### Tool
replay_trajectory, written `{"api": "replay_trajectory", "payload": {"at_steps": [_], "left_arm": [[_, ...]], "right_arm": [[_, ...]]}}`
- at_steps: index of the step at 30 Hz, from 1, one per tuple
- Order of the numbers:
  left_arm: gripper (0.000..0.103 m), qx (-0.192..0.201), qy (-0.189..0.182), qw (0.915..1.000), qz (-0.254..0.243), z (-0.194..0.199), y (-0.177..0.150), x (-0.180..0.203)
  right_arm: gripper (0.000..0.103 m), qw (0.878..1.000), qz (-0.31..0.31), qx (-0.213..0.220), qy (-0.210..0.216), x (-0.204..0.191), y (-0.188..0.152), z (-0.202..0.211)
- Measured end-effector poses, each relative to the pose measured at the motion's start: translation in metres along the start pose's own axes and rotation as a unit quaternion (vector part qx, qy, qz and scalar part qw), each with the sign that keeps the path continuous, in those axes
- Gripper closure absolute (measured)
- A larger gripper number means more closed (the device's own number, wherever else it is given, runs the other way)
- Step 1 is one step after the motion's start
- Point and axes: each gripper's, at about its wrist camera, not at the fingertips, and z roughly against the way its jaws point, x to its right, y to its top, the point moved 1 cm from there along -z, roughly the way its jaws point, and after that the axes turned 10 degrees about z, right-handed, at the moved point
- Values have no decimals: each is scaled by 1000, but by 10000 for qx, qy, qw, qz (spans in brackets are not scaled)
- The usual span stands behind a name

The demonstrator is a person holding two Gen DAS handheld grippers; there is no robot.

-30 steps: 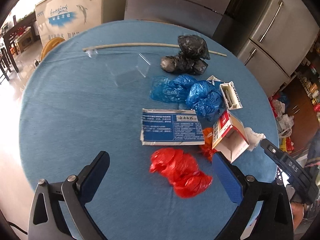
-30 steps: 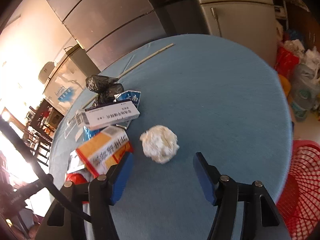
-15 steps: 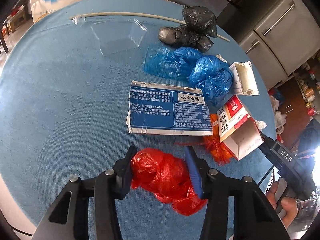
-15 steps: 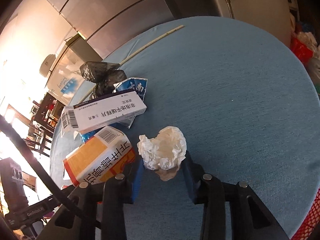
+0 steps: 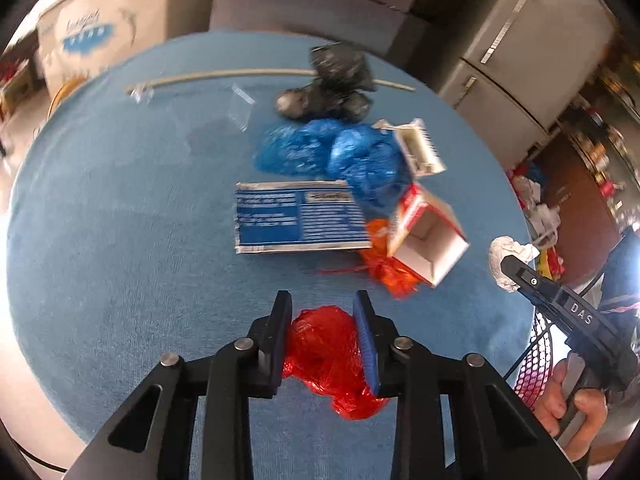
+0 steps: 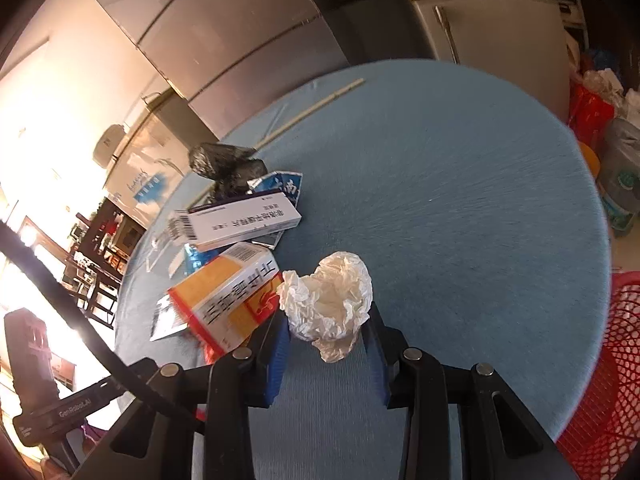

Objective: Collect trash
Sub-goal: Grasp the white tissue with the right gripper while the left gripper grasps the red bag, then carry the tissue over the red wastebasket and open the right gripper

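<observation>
My left gripper [image 5: 322,312] is shut on a crumpled red plastic bag [image 5: 328,356] and holds it above the round blue table [image 5: 120,220]. My right gripper [image 6: 326,330] is shut on a crumpled white paper ball [image 6: 328,300], lifted off the table [image 6: 460,208]; the ball also shows in the left wrist view [image 5: 510,254]. On the table lie a flat blue box [image 5: 298,222], blue bags [image 5: 332,156], black bags [image 5: 332,84], an open red-and-white carton [image 5: 428,240] and an orange bag [image 5: 390,268].
A red mesh basket [image 6: 600,380] stands beside the table at the right. A white medicine box [image 6: 244,222] and an orange carton [image 6: 224,296] lie left of the paper ball. A thin stick [image 5: 260,76] and clear plastic [image 5: 240,108] lie at the far side. Refrigerators [image 5: 520,48] stand behind.
Both grippers have closed on their items and lifted: the left with the red bag, the right with the paper ball. Both views have pulled back and up from the table.
</observation>
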Motion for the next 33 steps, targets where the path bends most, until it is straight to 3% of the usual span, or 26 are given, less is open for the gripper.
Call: {"api": "replay_trajectory", "payload": {"at_steps": [8,23,33], "left_arm": [[78,162,-155,9995,-235,7,-10,12],[83,521,-298,9944,-866,24,-33,44],[83,667,-799,9821,-1568,38,-30,116]], "right_arm": [[65,9989,295,368,-38,0,-26,35],[65,9980,227,586,-30,21,-54,67],[65,9945,36,1029,-174,44,-57,101]]}}
